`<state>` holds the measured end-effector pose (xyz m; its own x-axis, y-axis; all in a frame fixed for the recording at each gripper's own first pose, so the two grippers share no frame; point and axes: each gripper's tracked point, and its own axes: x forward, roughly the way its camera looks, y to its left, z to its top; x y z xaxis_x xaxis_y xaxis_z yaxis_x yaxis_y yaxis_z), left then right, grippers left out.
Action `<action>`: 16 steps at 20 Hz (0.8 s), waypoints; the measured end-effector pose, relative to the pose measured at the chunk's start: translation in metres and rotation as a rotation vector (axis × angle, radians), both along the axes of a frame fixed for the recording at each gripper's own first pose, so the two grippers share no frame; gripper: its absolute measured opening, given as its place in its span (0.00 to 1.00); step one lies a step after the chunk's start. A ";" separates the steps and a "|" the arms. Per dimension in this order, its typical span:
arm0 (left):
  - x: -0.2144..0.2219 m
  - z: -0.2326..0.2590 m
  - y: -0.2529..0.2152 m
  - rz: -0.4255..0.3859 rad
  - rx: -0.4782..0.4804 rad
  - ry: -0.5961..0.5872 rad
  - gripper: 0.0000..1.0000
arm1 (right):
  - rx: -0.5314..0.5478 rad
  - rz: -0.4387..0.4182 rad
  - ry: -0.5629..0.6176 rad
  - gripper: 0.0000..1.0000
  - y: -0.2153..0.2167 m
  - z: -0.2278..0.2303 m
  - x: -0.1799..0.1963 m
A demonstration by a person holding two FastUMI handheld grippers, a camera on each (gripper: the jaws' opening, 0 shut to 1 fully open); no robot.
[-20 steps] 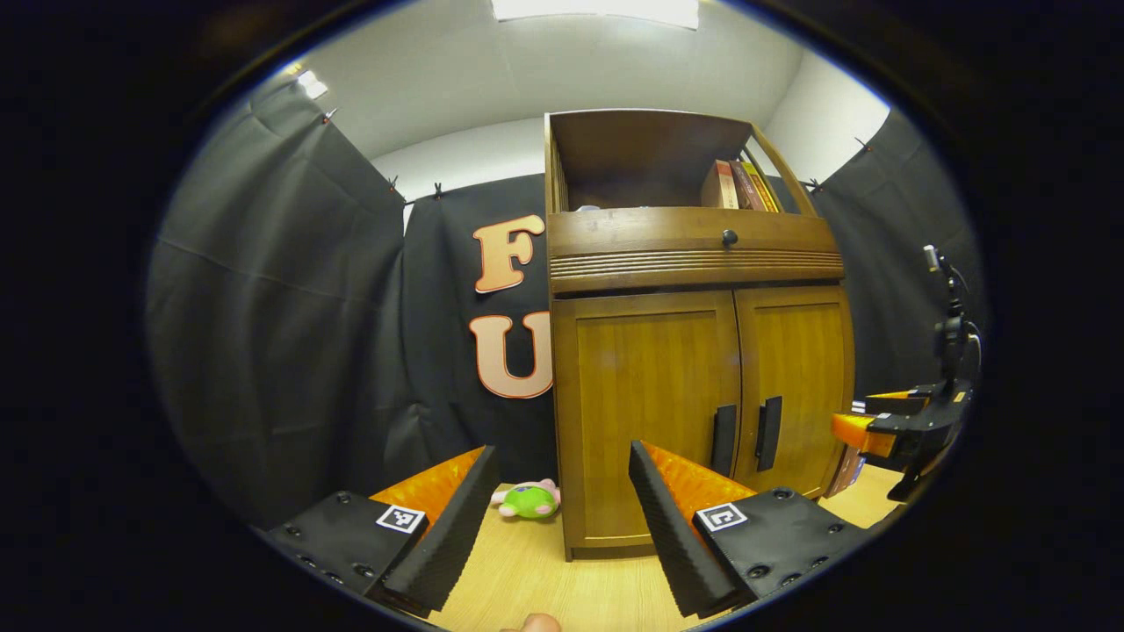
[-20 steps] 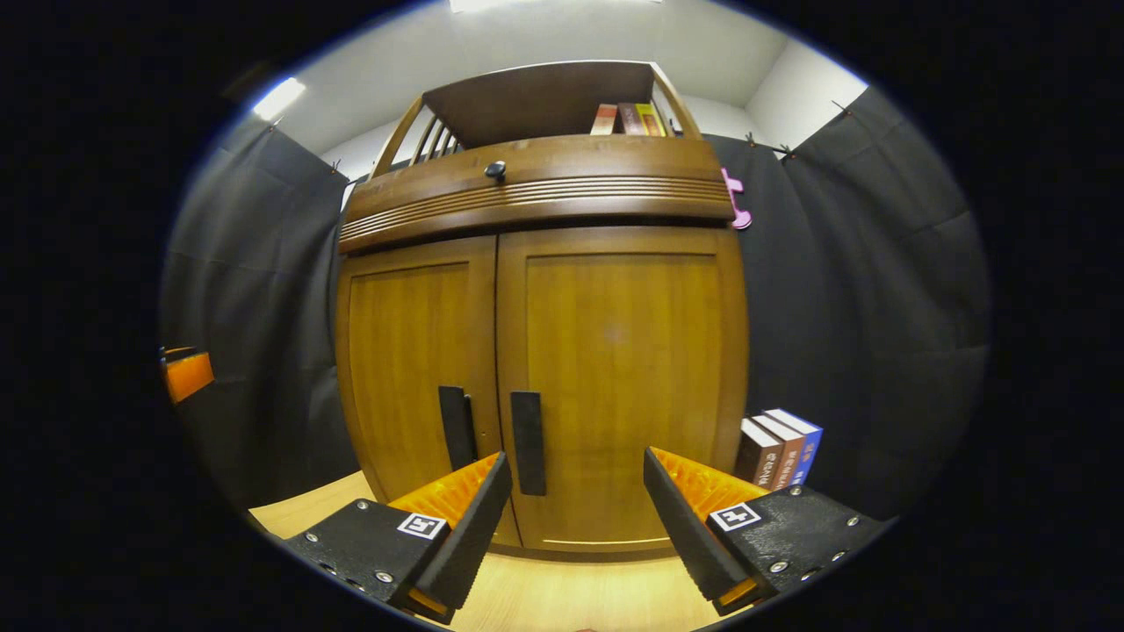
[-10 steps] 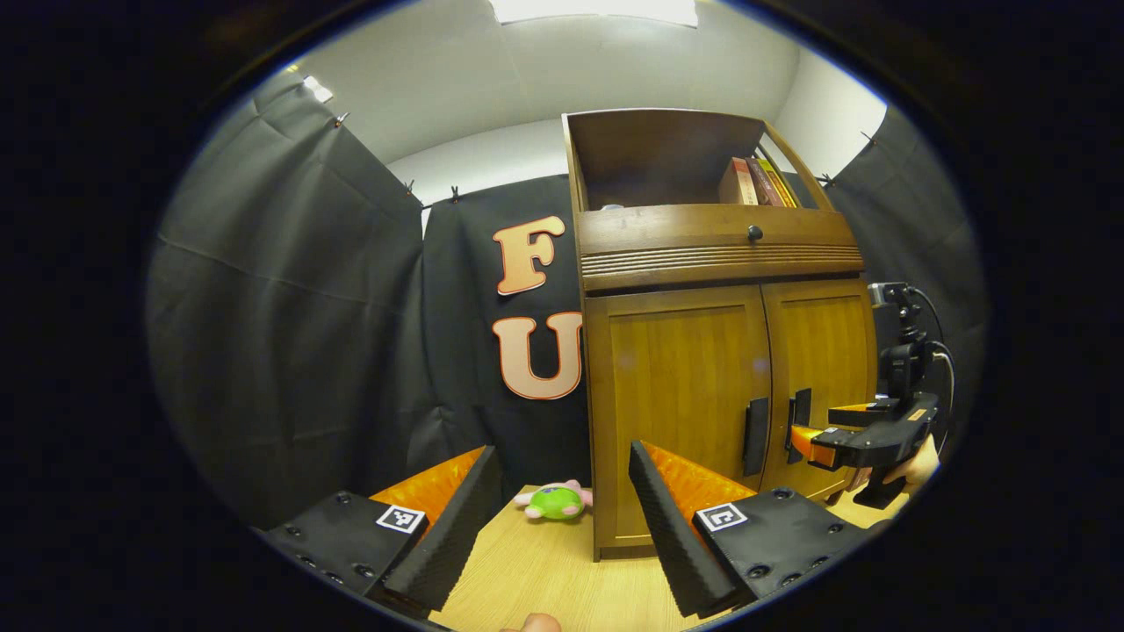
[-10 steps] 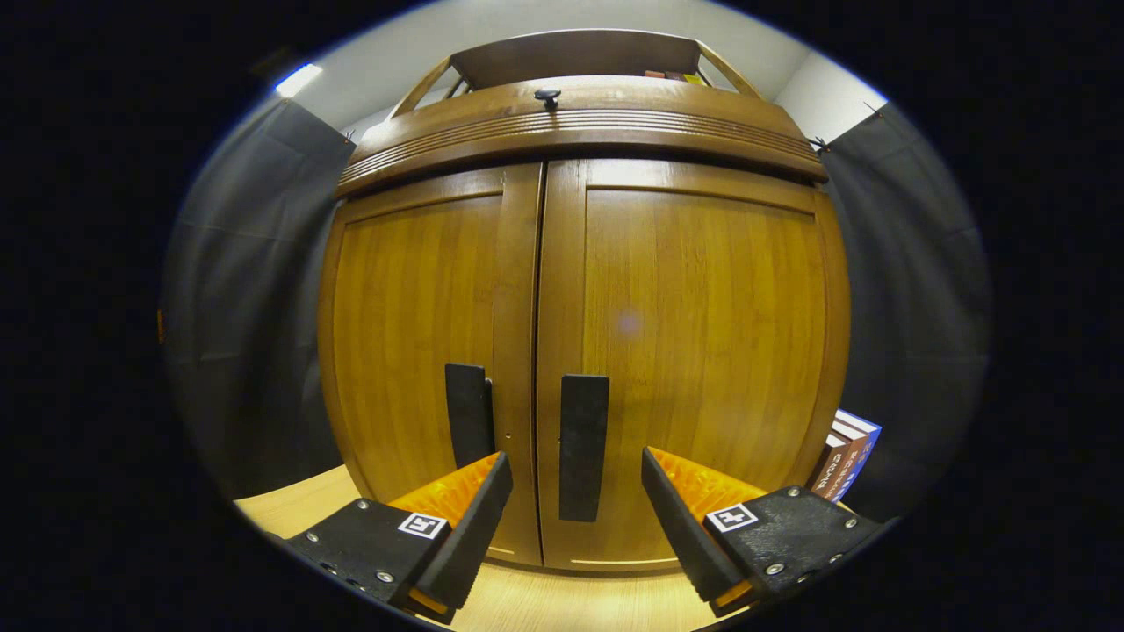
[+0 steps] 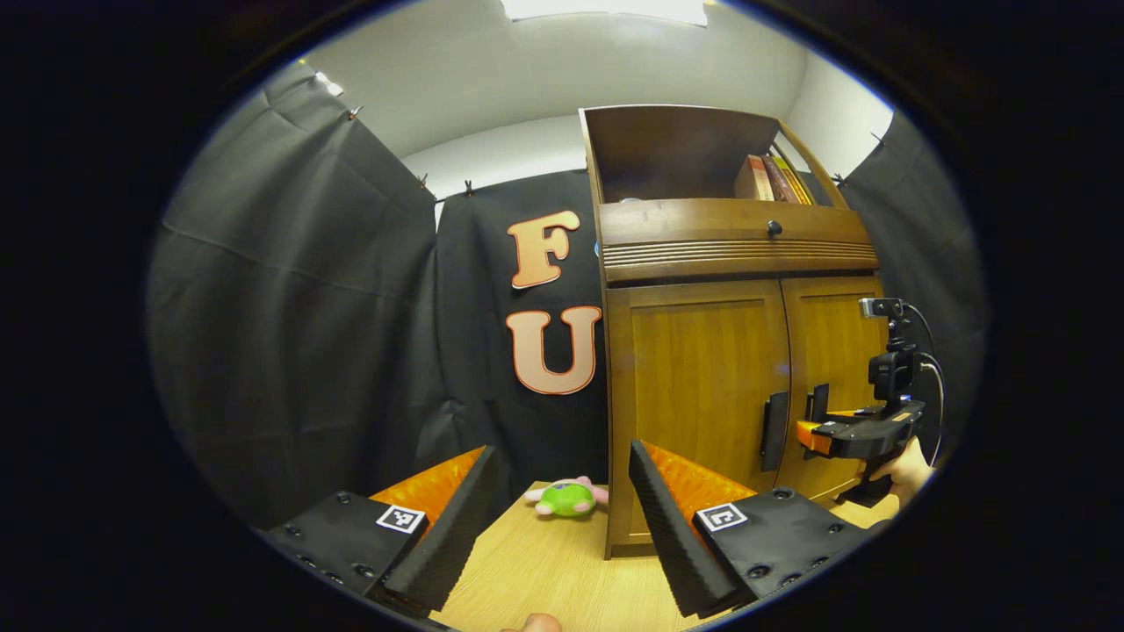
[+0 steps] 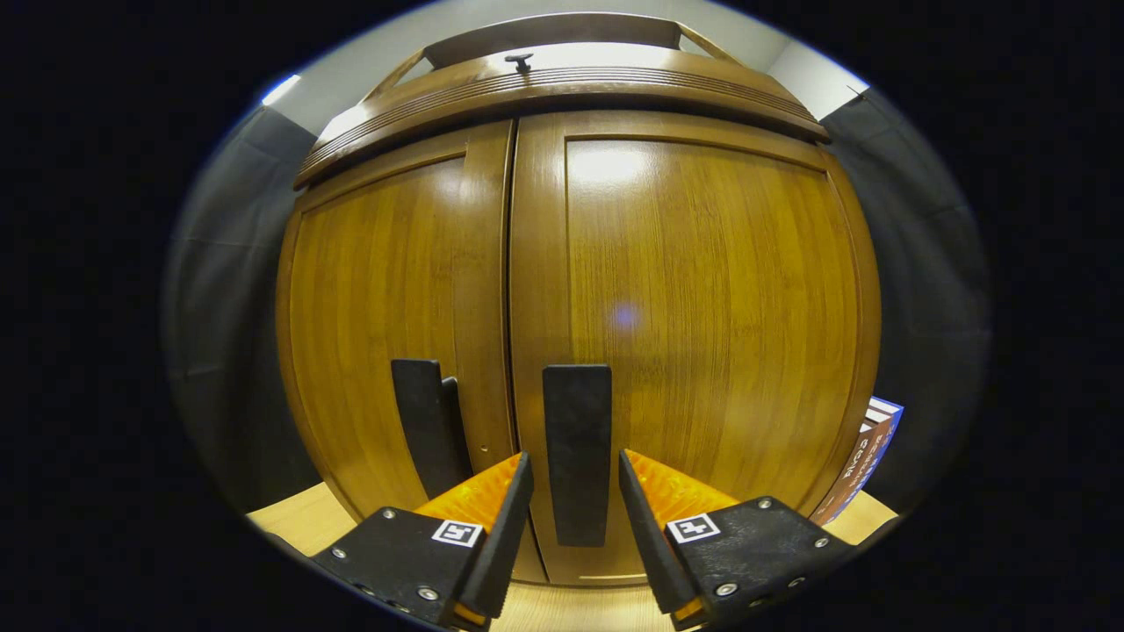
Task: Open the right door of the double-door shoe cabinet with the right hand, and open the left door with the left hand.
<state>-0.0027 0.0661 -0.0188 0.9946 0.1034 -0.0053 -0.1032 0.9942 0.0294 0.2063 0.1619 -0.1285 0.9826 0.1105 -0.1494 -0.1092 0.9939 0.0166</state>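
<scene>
The wooden shoe cabinet [image 5: 702, 369] stands on the tabletop with both doors shut. In the right gripper view the right door [image 6: 702, 325] and left door [image 6: 378, 325] are close up. The right door's dark upright handle [image 6: 577, 491] sits between the fingers of my right gripper [image 6: 575, 456], which is open, with a narrow gap on each side. The left door's handle [image 6: 428, 426] is just to its left. In the left gripper view my left gripper [image 5: 558, 518] hangs open over the table, well left of and short of the cabinet. The right gripper [image 5: 825, 434] is at the handles there.
A green plush toy [image 5: 566, 498] lies on the wooden table [image 5: 544, 570] by the cabinet's left side. Books [image 5: 773, 180] stand in the open top shelf above a drawer knob [image 5: 774, 228]. More books [image 6: 865, 456] lean right of the cabinet. A hand [image 5: 904, 470] holds the right gripper.
My right gripper moved in to the right door's handle and its fingers narrowed around it. The left gripper's view drifted left, so the cabinet sits farther right in it.
</scene>
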 end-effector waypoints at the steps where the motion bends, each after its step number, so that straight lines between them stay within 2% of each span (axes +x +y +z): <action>1: 0.000 -0.001 0.002 0.004 -0.002 0.002 0.96 | 0.001 -0.001 0.002 0.57 0.000 0.000 0.001; 2: 0.000 -0.003 0.003 0.008 -0.004 0.003 0.97 | 0.001 -0.001 0.001 0.65 0.000 0.000 0.001; 3: 0.000 -0.002 0.004 0.011 -0.005 0.003 0.96 | 0.001 0.001 0.000 0.39 0.000 -0.001 0.001; 4: 0.000 -0.002 0.004 0.013 -0.004 0.004 0.96 | -0.004 -0.004 -0.002 0.36 -0.002 -0.001 0.002; 5: 0.000 -0.002 0.003 0.013 -0.002 0.005 0.96 | -0.005 -0.002 -0.002 0.51 -0.002 -0.001 0.001; 6: -0.001 -0.002 0.003 0.013 0.000 0.005 0.96 | -0.004 0.000 -0.001 0.28 -0.002 0.000 0.001; 7: -0.001 -0.002 0.001 0.010 0.002 0.005 0.96 | -0.002 0.001 0.001 0.37 -0.002 -0.001 0.001; 8: -0.002 -0.001 -0.001 0.007 0.002 0.005 0.96 | -0.003 0.001 0.003 0.37 -0.002 -0.001 0.000; 9: -0.002 0.000 -0.002 0.005 0.002 0.004 0.96 | -0.004 0.001 0.002 0.36 -0.002 0.000 -0.001; 10: -0.003 -0.001 -0.002 0.004 0.001 0.003 0.96 | -0.007 0.004 0.001 0.25 -0.002 0.000 -0.002; 11: -0.004 -0.001 -0.002 0.004 0.000 0.002 0.96 | -0.010 0.010 -0.001 0.35 -0.002 0.001 -0.004; 13: -0.005 0.001 -0.003 0.003 -0.002 0.001 0.96 | -0.013 0.021 -0.002 0.35 -0.003 0.001 -0.010; 14: -0.005 0.001 -0.004 0.003 -0.002 0.001 0.96 | -0.012 0.027 -0.001 0.45 -0.003 0.002 -0.014; 15: -0.005 0.001 -0.005 0.002 -0.002 0.002 0.96 | -0.009 0.031 0.000 0.35 -0.004 0.003 -0.019; 16: -0.006 0.000 -0.005 0.000 -0.004 0.002 0.96 | -0.006 0.036 0.000 0.35 -0.004 0.003 -0.023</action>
<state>-0.0090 0.0610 -0.0185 0.9946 0.1037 -0.0075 -0.1035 0.9943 0.0257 0.1831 0.1574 -0.1251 0.9780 0.1448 -0.1505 -0.1449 0.9894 0.0106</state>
